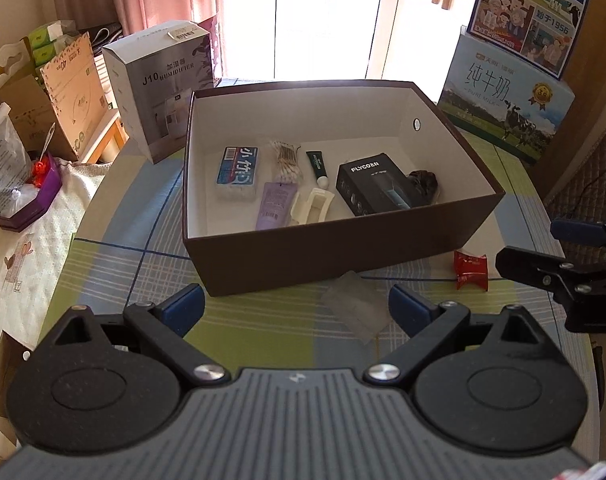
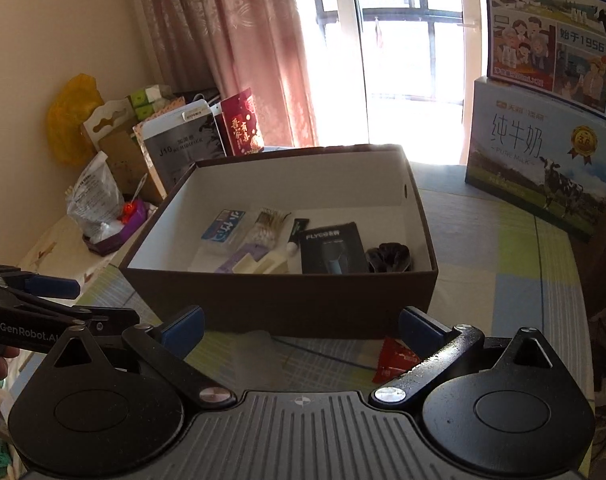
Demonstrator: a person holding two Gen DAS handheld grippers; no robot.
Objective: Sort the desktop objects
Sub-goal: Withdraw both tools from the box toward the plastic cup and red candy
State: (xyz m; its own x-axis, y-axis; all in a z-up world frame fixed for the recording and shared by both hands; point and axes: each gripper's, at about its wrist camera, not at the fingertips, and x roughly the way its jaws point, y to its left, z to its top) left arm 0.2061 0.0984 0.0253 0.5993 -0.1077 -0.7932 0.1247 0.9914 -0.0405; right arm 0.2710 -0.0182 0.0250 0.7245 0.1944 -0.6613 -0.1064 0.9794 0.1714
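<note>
Two items are left on the tabletop (image 1: pixel 103 276), both in front of the brown box (image 1: pixel 303 256): a clear plastic packet (image 1: pixel 357 308) and a red sachet (image 1: pixel 471 270).

Left claw (image 1: pixel 297 308) has its jaws wide and holds nothing. In the left wrist view the clear packet sits low centre, just right of the claw's midline and close ahead of the right pad, near the box's front wall. Its long axis runs diagonally, upper left to lower right of the frame, so the jaws do not square up to it without a wrist twist. It looks flat and thin, probably awkward to pinch off the cloth.

Right claw (image 2: pixel 301 332) is also wide and empty. In the right wrist view the red sachet (image 2: pixel 395 360) lies lower right of centre, just inside the right finger and partly hidden behind its linkage. The clear packet (image 2: pixel 259 356) shows as a faint blur lower centre, between the jaws.

My read: the sachet belongs to the right claw, being nearer to it and well right of the left claw. The packet suits the left.

Already in the box, in a row from left to right of the frame: blue tissue pack (image 1: pixel 237 174), cotton swabs (image 1: pixel 287 160), lilac tube (image 1: pixel 275 204), green tube (image 1: pixel 317 166), cream holder (image 1: pixel 313 208), black FLYCO carton (image 1: pixel 377 186), dark hair tie (image 1: pixel 423 184).
</note>
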